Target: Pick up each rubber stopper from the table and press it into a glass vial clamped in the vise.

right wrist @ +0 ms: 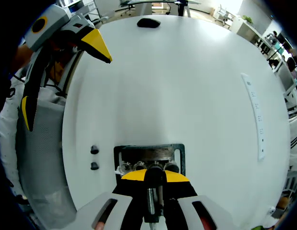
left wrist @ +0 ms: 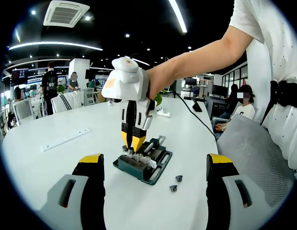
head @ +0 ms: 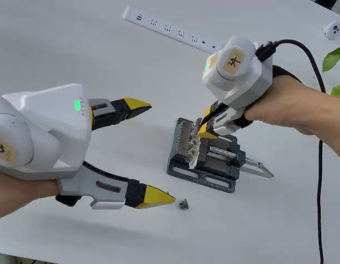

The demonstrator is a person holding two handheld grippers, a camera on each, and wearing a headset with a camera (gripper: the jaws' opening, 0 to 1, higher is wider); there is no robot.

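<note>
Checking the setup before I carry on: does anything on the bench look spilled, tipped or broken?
Nothing stands out. The dark metal vise sits flat, its clear glass vials stand upright in a row, and two dark rubber stoppers lie loose on the white table beside it.

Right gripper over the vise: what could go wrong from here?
1. The right gripper holds a rubber stopper over closely packed glass vials; pressed off-centre, it may strike a rim or a neighbour vial.
2. The open left gripper hovers near a loose stopper and might knock it away.
</note>
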